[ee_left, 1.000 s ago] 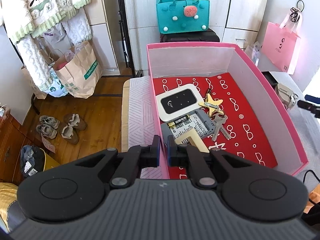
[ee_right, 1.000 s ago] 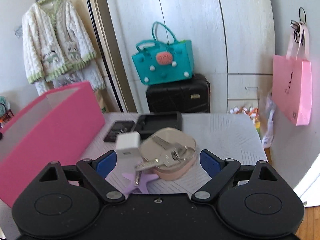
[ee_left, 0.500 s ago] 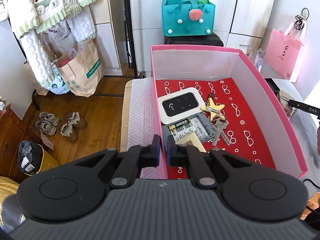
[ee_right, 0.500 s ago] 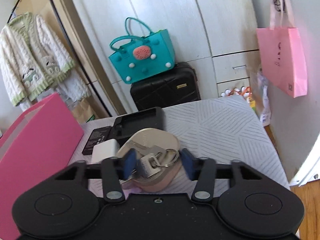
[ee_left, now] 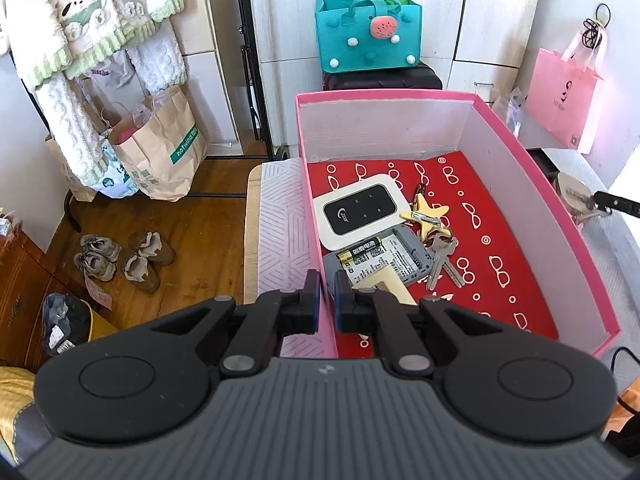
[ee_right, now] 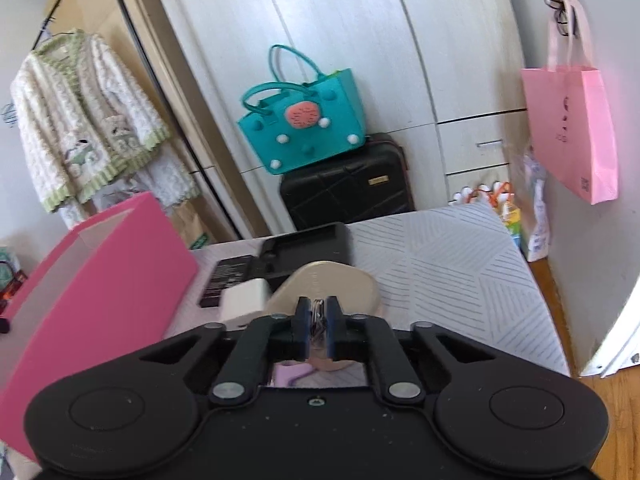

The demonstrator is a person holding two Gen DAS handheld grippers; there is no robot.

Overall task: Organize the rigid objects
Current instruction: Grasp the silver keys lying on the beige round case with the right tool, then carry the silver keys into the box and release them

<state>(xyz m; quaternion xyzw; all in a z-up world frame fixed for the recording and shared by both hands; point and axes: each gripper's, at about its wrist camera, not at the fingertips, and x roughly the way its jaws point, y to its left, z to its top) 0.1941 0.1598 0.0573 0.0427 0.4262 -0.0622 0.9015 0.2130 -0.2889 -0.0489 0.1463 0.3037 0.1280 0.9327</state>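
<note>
Gripping the key ring [ee_right: 318, 307] atop the beige case [ee_right: 340, 280] on the surface, the right tongs [ee_right: 318, 320] have just been closing onto it. Left tongs [ee_left: 327, 288] clamp the pink box [ee_left: 540, 184] wall. Next judged: lift keys clear, carry into box.

box [ee_left: 552, 216]: pink card, smooth, matt
keys [ee_left: 442, 258]: shiny metal
floor [ee_left: 192, 232]: brown wood, a bit shiny
teal bag [ee_left: 368, 36]: soft felt
jacket [ee_right: 84, 132]: fluffy cloth
suitcase [ee_right: 348, 184]: hard black plastic
</note>
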